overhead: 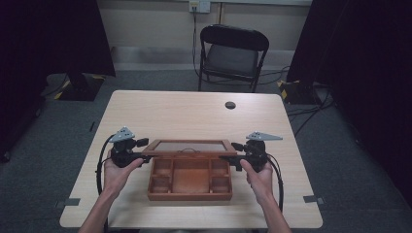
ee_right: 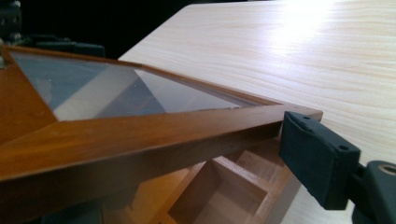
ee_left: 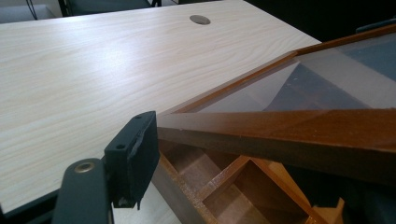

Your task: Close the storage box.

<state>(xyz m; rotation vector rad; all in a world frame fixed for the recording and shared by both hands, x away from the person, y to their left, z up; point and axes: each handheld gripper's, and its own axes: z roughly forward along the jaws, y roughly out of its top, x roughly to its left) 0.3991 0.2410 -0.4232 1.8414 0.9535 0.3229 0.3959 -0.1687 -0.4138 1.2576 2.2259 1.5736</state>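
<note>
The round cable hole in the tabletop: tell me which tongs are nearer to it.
Right. The right tongs grip the glass lid of the wooden box almost straight below the cable hole; the left tongs hold its opposite end, farther away.

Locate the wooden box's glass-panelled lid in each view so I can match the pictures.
High view: lid at table centre, raised over the box, between both grippers.
Left gripper view: lid across the right half, its corner at the black pad.
Right gripper view: lid across the left and centre.
Shared landmark: the box's compartments below the lid.

The lid (ee_left: 299,126) hid each gripper's second jaw in both gripper views, and the box (ee_right: 224,191) ran off the lower edges.
</note>
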